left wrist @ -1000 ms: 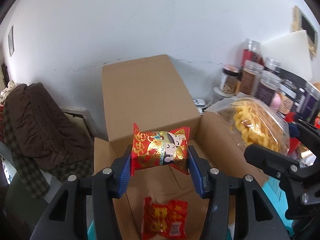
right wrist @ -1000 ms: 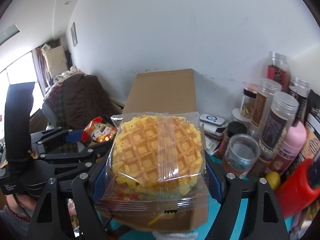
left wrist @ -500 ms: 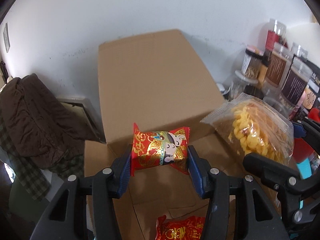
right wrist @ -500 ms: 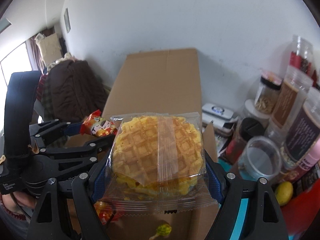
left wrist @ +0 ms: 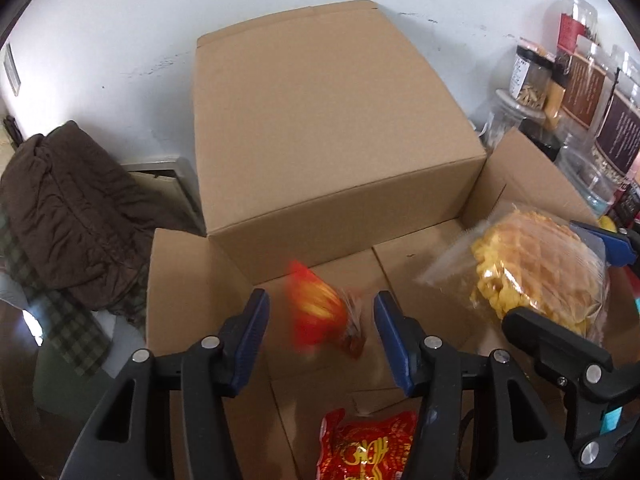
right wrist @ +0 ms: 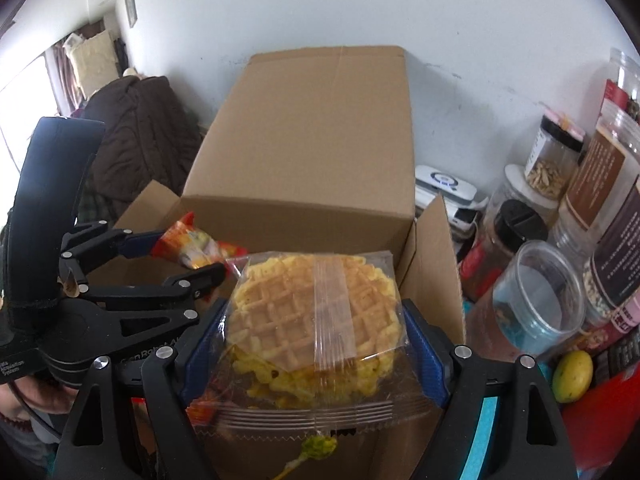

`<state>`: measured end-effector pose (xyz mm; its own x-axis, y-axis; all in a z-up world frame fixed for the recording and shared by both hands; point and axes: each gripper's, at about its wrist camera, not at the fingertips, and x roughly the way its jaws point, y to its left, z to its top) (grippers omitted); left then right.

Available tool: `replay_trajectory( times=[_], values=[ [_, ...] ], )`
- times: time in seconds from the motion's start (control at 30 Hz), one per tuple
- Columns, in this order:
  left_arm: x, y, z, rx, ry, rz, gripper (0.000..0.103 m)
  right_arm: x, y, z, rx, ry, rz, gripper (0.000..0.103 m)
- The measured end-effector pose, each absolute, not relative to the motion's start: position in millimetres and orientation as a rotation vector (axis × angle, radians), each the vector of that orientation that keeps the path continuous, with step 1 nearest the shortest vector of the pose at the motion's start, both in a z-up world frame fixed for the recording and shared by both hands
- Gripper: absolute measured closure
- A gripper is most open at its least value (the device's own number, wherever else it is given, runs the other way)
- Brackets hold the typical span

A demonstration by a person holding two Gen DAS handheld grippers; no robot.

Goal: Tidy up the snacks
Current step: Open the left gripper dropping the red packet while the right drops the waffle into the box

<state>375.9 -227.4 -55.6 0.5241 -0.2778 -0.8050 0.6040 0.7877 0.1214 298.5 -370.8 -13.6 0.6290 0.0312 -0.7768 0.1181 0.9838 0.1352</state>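
left hand-held gripper [left wrist: 320, 334]: jaws just opened, clear of the red packet [left wrist: 322, 316], blurred between them, over the open box [left wrist: 188, 280]. right hand-held gripper [right wrist: 314, 354]: clamped on the waffle pack [right wrist: 316, 320] by its sides. both light, crinkly, slippery film; waffle brittle, so gentle side pressure. second red packet [left wrist: 366, 446] on box floor. jars [right wrist: 540, 308] crowd the table at right.

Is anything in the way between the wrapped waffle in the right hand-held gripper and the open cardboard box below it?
Nothing visible blocks it. The waffle pack, clamped in the right hand-held gripper, hangs over the open cardboard box, whose flaps stand open. A red snack packet lies on the box floor, and another red packet is blurred between the left hand-held gripper's opened jaws.
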Motion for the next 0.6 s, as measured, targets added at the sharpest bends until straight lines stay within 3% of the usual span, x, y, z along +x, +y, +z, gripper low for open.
replay_trajectory(
  times=[0.3, 0.6],
  values=[
    [369.1, -220.6, -44.7, 0.405, 0.884, -0.518, 0.044, 291.4, -371.2, -8.1, 0.150, 0.894, -0.086, 0.019],
    [345.1, -204.3, 7.3, 0.359, 0.793, -0.525, 0.044, 268.9, -370.6, 33.8, 0.139, 0.811, -0.104, 0.019]
  ],
)
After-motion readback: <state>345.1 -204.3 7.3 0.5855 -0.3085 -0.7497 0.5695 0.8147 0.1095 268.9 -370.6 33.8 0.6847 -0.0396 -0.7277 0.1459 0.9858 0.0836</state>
